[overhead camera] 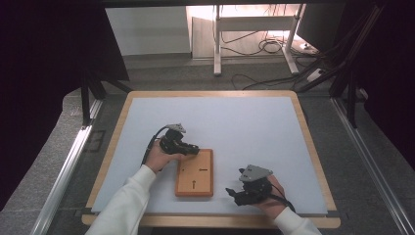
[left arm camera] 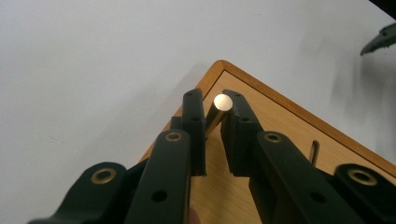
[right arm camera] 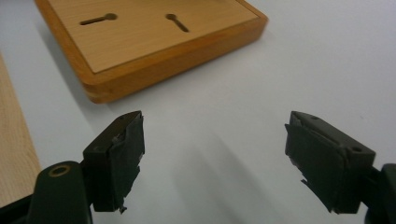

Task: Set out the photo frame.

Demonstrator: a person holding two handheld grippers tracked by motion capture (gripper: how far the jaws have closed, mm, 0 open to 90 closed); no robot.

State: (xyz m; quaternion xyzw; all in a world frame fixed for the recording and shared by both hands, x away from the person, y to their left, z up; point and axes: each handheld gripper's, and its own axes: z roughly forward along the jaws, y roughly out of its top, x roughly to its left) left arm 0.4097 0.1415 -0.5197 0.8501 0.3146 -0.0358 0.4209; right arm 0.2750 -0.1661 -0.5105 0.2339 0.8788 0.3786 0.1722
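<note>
Left hand (overhead camera: 157, 156): comes in from the near edge in a white sleeve, resting on the white mat just left of the wooden block.
Left gripper (overhead camera: 192, 150): lies over the block's far left corner; in the left gripper view its jaws are drawn close and pinch a small metal pin (left arm camera: 219, 108) between them, the round bright end of the pin showing just past the tips.
Metal pin: held tilted above the block's corner, the shaft running down between the jaw pads.
Wooden block (overhead camera: 195, 174): flat on the table (overhead camera: 313, 147), towards the near edge and a little left of centre; it has a raised orange rim and a paler top.
Slots: two keyhole-shaped cuts in the block's top, one near the middle (overhead camera: 202, 170) and one nearer the front (overhead camera: 194, 185); both appear in the right gripper view as well (right arm camera: 98, 19).
Right gripper (overhead camera: 234, 194): low over the mat near the near edge, just right of the block, pointing towards it; jaws spread wide with nothing between them.
Right hand (overhead camera: 274, 196): behind that gripper, close to the near right part of the table.
</note>
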